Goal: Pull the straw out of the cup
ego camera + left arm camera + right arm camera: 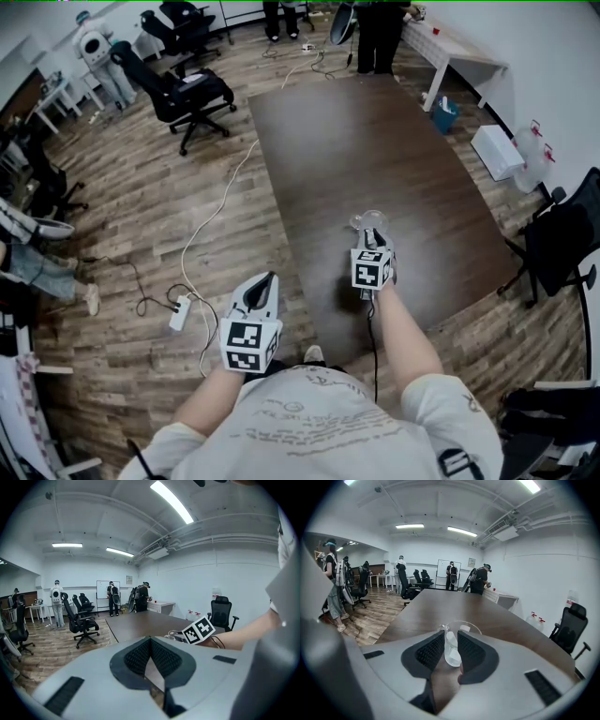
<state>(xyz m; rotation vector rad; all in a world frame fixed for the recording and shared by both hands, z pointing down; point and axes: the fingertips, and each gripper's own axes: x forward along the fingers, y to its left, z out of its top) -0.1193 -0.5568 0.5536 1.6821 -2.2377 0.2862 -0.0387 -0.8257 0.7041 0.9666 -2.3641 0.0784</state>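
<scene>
Risk: the cup (pixel 472 626) stands unheld, so a slanted pull would likely tip or drag it across the desk (pixel 454 604).
Straw (pixel 452 654): in the cup, long axis 12-to-6, top leaning toward the camera.
Right gripper (pixel 450 638): fingers clamped on the straw.
Left gripper (pixel 150 640): fingers closed, empty, at the cup's 8 o'clock.

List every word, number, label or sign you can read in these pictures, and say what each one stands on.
No text can be read anywhere.
Left black-and-white marker cube: square patterns only, no letters.
Right black-and-white marker cube: likewise.
Dark print on the pale shirt: too blurred.
White wall board and small wall notice: too small.
Clear plastic cup and clear straw: no print shows.
</scene>
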